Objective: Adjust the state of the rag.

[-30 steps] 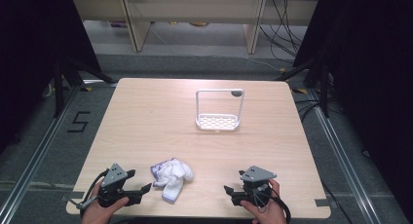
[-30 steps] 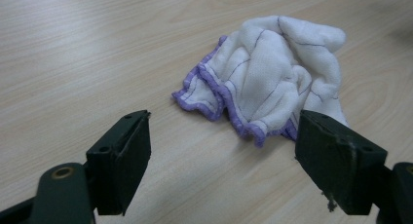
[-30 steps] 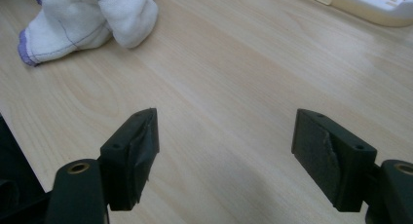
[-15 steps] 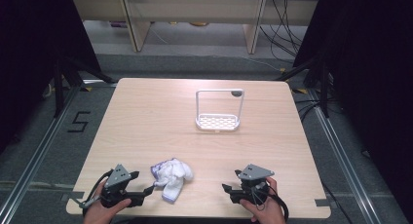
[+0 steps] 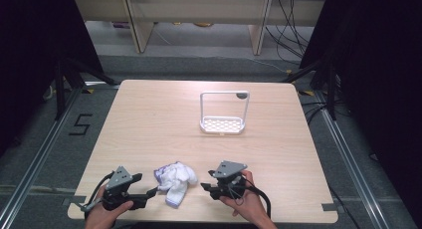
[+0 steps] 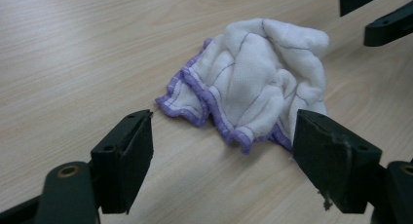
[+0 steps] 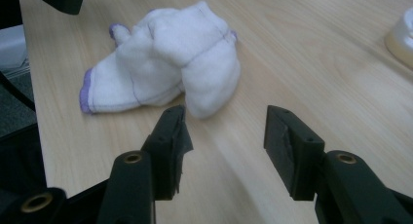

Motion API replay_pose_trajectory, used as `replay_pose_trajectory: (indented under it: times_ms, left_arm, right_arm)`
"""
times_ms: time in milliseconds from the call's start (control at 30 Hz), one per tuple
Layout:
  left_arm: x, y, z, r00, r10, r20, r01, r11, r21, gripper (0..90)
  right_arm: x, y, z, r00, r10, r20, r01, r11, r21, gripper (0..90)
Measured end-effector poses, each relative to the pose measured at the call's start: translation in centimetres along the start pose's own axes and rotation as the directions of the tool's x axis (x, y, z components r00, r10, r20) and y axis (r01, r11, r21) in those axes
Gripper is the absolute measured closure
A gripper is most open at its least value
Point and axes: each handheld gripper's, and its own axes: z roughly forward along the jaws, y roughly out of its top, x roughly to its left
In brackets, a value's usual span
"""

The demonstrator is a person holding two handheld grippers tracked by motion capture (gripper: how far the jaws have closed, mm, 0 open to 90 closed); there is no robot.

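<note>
Between both open grippers lies the cloth (image 5: 175,179)

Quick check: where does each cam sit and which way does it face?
High view: above the near edge, looking forward and down on the table; both hands, left tongs, right tongs.
Left gripper view: on the left tongs, facing the cloth; own jaws.
Right gripper view: on the right tongs, facing the cloth; own jaws.
Shared: cloth.
</note>
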Motion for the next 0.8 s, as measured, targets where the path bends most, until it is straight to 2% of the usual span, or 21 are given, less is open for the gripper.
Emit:
replay_pose_trajectory:
  times_ms: [33, 67, 100, 133, 200, 267, 300, 333, 367, 400, 433, 467, 533, 567, 633, 700, 800]
  left_arm:
    - [-0.2, 0.0, 0.0, 0.9997, -0.017, 0.015, 0.017, 0.9999, -0.004, 24.2]
    - [-0.4, 0.0, 0.0, 0.9980, -0.040, 0.048, 0.041, 0.9990, -0.016, 25.2]
    - [-0.5, 0.1, -0.2, 0.9966, -0.041, 0.072, 0.041, 0.9991, -0.006, 26.2]
    - [-0.7, 0.1, -0.1, 0.9954, -0.039, 0.088, 0.041, 0.9990, -0.020, 27.6]
    - [-1.3, 0.3, 0.0, 0.9951, 0.013, 0.098, -0.011, 0.9997, -0.023, 30.4]
    - [-1.8, 0.3, 0.3, 0.9919, -0.005, 0.127, 0.008, 0.9996, -0.027, 32.5]
    - [-1.8, 0.3, 0.3, 0.9919, -0.005, 0.127, 0.008, 0.9996, -0.027, 34.1]
    - [-2.4, 0.3, 0.9, 0.9881, -0.002, 0.154, 0.006, 0.9998, -0.021, 35.5]
    - [-2.8, 0.3, 1.1, 0.9866, 0.011, 0.163, -0.009, 0.9999, -0.013, 36.4]
    - [-3.0, 0.3, 1.3, 0.9869, 0.021, 0.160, -0.019, 0.9997, -0.013, 37.8]
    - [-3.5, 0.3, 1.7, 0.9871, 0.039, 0.155, -0.037, 0.9992, -0.016, 38.5]
    - [-3.7, 0.5, 1.8, 0.9865, 0.059, 0.153, -0.060, 0.9981, 0.008, 38.5]
    - [-3.9, 0.5, 2.4, 0.9850, 0.091, 0.147, -0.093, 0.9956, 0.012, 38.5]
    - [-4.0, 0.4, 2.7, 0.9871, 0.084, 0.136, -0.087, 0.9960, 0.016, 38.7]
    - [-4.1, 0.4, 3.1, 0.9883, 0.078, 0.131, -0.083, 0.9961, 0.031, 41.4]
    - [-4.2, 0.4, 3.5, 0.9848, 0.106, 0.138, -0.113, 0.9923, 0.049, 42.9]
    - [-4.2, 0.8, 4.1, 0.9857, 0.104, 0.132, -0.112, 0.9921, 0.056, 46.2]
  right_arm:
    - [0.1, 0.2, 0.5, 0.9999, -0.010, -0.005, 0.010, 1.000, -0.003, 51.2]
    - [0.1, 0.4, 0.8, 0.9998, -0.021, -0.002, 0.021, 1.000, -0.001, 51.5]
    - [0.1, 0.6, 1.1, 0.9995, -0.031, -0.010, 0.031, 1.000, 0.006, 51.9]
    - [0.1, 0.6, 1.3, 0.9993, -0.035, -0.013, 0.035, 0.999, 0.003, 52.2]
    - [0.3, 0.8, 1.7, 0.9992, -0.038, -0.016, 0.038, 0.999, 0.000, 52.6]
    - [0.4, 0.9, 1.9, 0.9990, -0.038, -0.025, 0.038, 0.999, 0.010, 52.8]
    - [0.5, 1.0, 2.0, 0.9993, -0.032, -0.019, 0.032, 0.999, 0.014, 52.8]
    - [0.6, 1.1, 2.2, 0.9995, -0.024, -0.023, 0.024, 1.000, 0.013, 52.8]
    - [0.4, 1.2, 2.3, 0.9986, -0.047, -0.025, 0.048, 0.999, 0.018, 53.0]
    - [0.4, 1.1, 2.4, 0.9993, -0.028, -0.023, 0.029, 0.999, 0.017, 53.2]
    - [0.2, 1.2, 2.5, 0.9989, -0.037, -0.027, 0.038, 0.999, 0.021, 53.3]
    - [0.0, 1.2, 2.8, 0.9993, -0.022, -0.030, 0.022, 1.000, 0.006, 53.5]
    - [-0.2, 1.3, 2.9, 0.9991, -0.015, -0.039, 0.016, 1.000, 0.019, 53.8]
    - [-0.2, 1.3, 3.0, 0.9993, 0.002, -0.038, -0.001, 1.000, 0.025, 54.0]
    - [-0.2, 1.4, 3.5, 0.9991, -0.014, -0.041, 0.016, 0.999, 0.036, 54.0]
    - [-0.2, 1.5, 3.8, 0.9986, -0.002, -0.053, 0.004, 0.999, 0.043, 54.1]
    - [-0.2, 1.7, 4.4, 0.9978, -0.020, -0.064, 0.022, 0.999, 0.038, 54.8]
